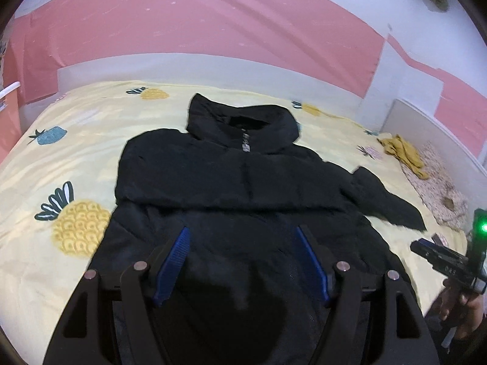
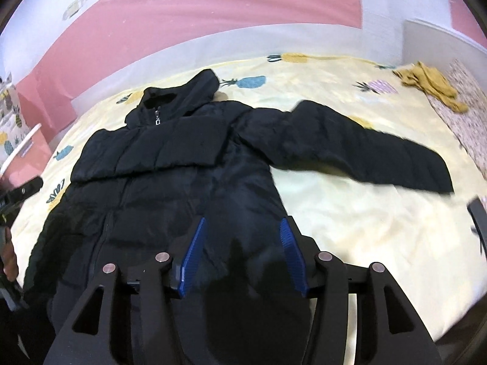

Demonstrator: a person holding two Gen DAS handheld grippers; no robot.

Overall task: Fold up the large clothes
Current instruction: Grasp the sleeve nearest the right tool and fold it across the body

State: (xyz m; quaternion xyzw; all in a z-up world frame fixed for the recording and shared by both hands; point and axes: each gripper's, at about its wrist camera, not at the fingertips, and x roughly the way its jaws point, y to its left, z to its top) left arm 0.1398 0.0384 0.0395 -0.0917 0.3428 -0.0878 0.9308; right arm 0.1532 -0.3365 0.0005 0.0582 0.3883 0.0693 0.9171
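A black hooded puffer jacket [image 1: 243, 179] lies face up, zipped, on the yellow pineapple-print bed sheet [image 1: 39, 164]. One sleeve seems folded across its chest as a band. The other sleeve [image 2: 359, 149] stretches out flat to the right. My left gripper [image 1: 242, 230] hovers open over the jacket's lower front, and nothing sits between its blue pads [image 1: 179, 258]. My right gripper [image 2: 243, 220] is open too, above the jacket's [image 2: 170, 167] lower right side near its edge. A hand holds the right gripper [image 1: 441, 258] at the left wrist view's right edge.
A crumpled mustard-yellow cloth [image 2: 432, 88] lies at the far right of the bed beside a flowered fabric [image 2: 468, 121]. A white headboard [image 1: 426, 127] stands behind them, with a pink and white wall beyond. A dark object [image 2: 479, 222] pokes in at the right edge.
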